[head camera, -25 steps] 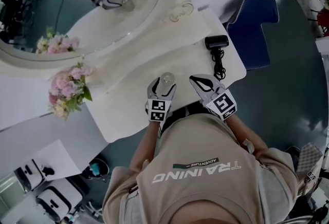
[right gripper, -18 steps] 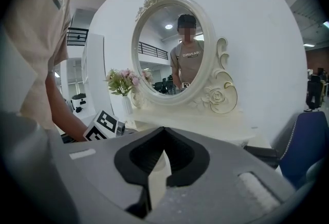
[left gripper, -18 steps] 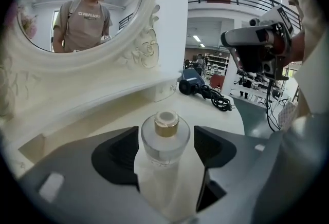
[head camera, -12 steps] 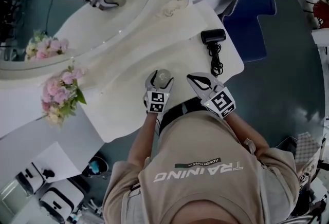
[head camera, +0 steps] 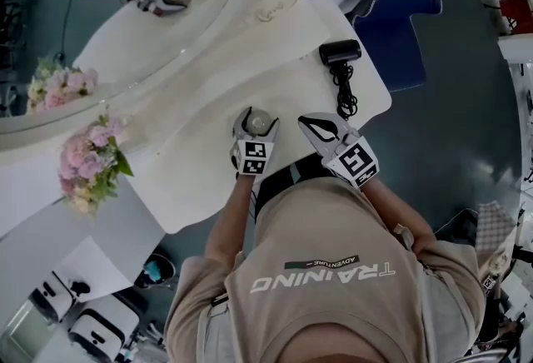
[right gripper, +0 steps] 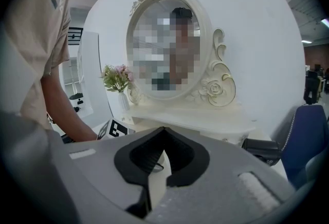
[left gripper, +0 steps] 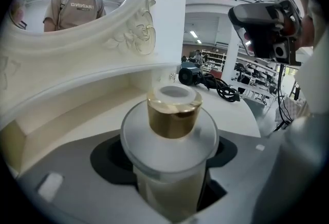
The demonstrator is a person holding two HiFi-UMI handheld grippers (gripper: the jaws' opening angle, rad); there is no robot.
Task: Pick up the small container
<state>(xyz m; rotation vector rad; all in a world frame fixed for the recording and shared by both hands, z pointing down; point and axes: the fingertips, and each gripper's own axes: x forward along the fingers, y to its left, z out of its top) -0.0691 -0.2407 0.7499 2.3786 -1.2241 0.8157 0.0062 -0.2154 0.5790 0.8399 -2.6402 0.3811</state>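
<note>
The small container [head camera: 259,121] is a frosted jar with a gold cap [left gripper: 172,115], standing on the white dressing table [head camera: 191,170] close to its front edge. My left gripper [head camera: 257,116] is open and reaches around it, with the jar between the two jaws [left gripper: 167,152]. Dark gaps show beside the jar body, so the pads are not pressing on it. The jaws have just been opening. My right gripper [head camera: 305,121] hovers to the right of the jar, shut with nothing in it, its tips meeting [right gripper: 160,129].
A black hand-held device with a coiled cord [head camera: 341,53] lies at the table's far right. A pink flower bunch [head camera: 87,161] stands at the left. The oval mirror [head camera: 125,20] rises behind. A blue chair [head camera: 404,20] stands right of the table.
My left gripper has come forward and down over the jar, which was ahead of its tips and now stands between the jaws. The right gripper has hardly moved.
</note>
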